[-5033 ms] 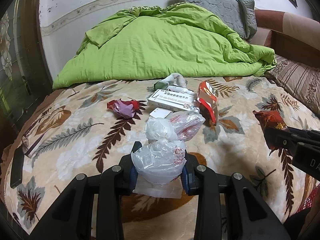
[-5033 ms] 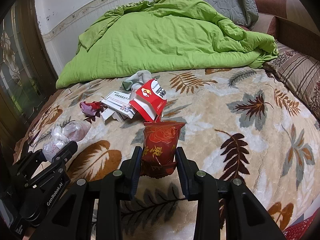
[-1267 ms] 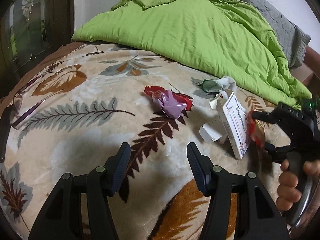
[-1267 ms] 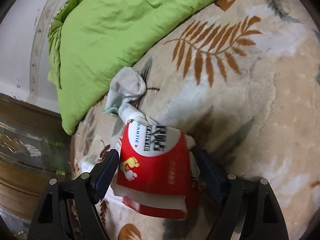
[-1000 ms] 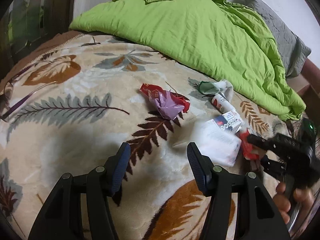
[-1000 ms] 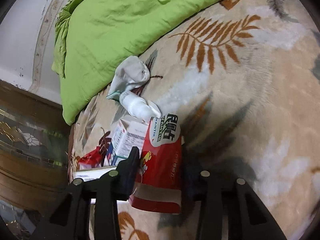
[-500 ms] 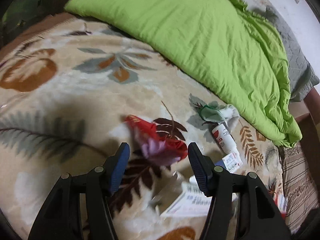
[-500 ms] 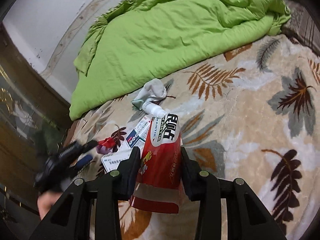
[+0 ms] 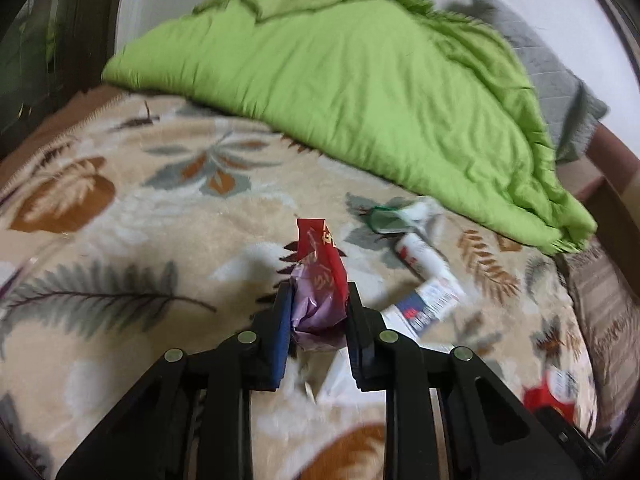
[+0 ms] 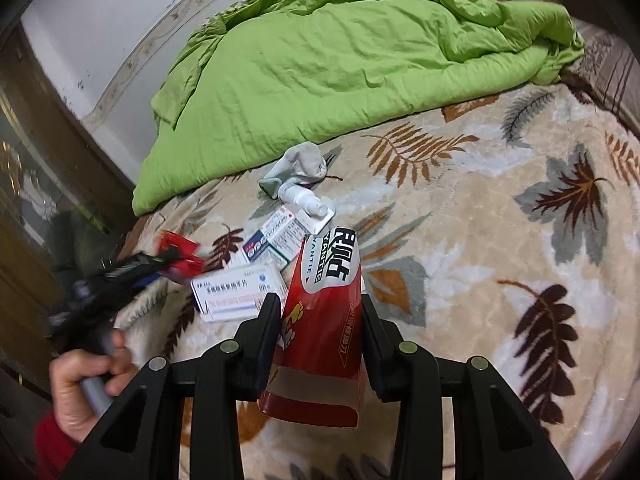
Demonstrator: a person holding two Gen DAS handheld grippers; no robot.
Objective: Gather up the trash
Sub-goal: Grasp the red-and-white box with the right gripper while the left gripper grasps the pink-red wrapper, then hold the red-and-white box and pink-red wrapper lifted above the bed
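My left gripper [image 9: 318, 300] is shut on a crumpled red and purple wrapper [image 9: 320, 280] and holds it just above the leaf-patterned blanket [image 9: 120, 240]. My right gripper [image 10: 320, 312] is shut on a red and white packet [image 10: 324, 320] with black lettering, lifted off the bed. The left gripper [image 10: 160, 264] with the wrapper [image 10: 178, 250] shows blurred at the left of the right wrist view. On the blanket lie a small white bottle [image 10: 302, 198], a blue and white medicine box [image 10: 276, 238] and a white medicine box [image 10: 236, 290].
A grey sock [image 10: 304, 166] lies by the bottle. A bunched green duvet [image 9: 360, 92] fills the back of the bed. A dark wooden frame [image 10: 24, 160] stands at the left edge. A striped pillow [image 9: 608, 320] lies at the right.
My left gripper has closed on the red and purple wrapper and lifted it. My right gripper still holds the red packet and has drawn back slightly.
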